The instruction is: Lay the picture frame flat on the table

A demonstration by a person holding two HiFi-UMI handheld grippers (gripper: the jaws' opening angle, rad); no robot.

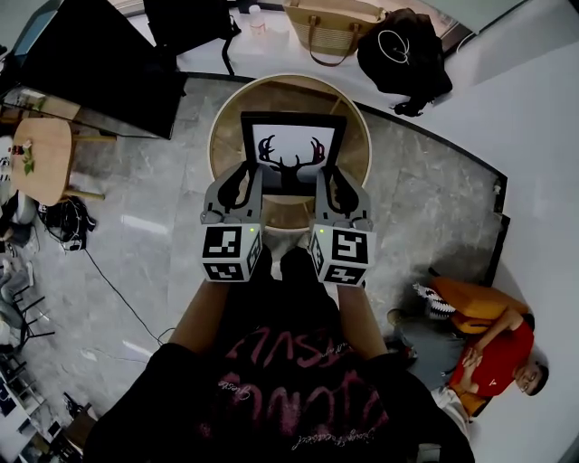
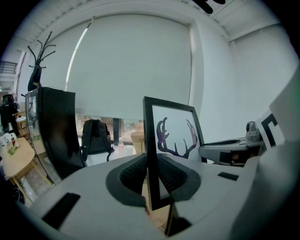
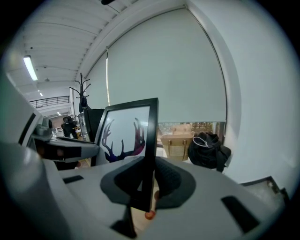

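A black picture frame (image 1: 292, 149) with a dark antler print on white is over the round wooden table (image 1: 226, 113), its face turned towards the head camera. Whether it touches the tabletop I cannot tell. My left gripper (image 1: 246, 178) is shut on the frame's left edge and my right gripper (image 1: 327, 181) is shut on its right edge. In the left gripper view the frame (image 2: 161, 140) rises edge-on out of the left gripper (image 2: 152, 180). In the right gripper view the frame (image 3: 133, 136) stands between the padded jaws of the right gripper (image 3: 146, 187).
Beyond the table, a straw bag (image 1: 333, 27) and a black backpack (image 1: 404, 50) sit on a white ledge. A black panel (image 1: 99, 63) and a small wooden side table (image 1: 41, 158) are at left. A person in a red shirt (image 1: 493, 353) sits on the floor at right.
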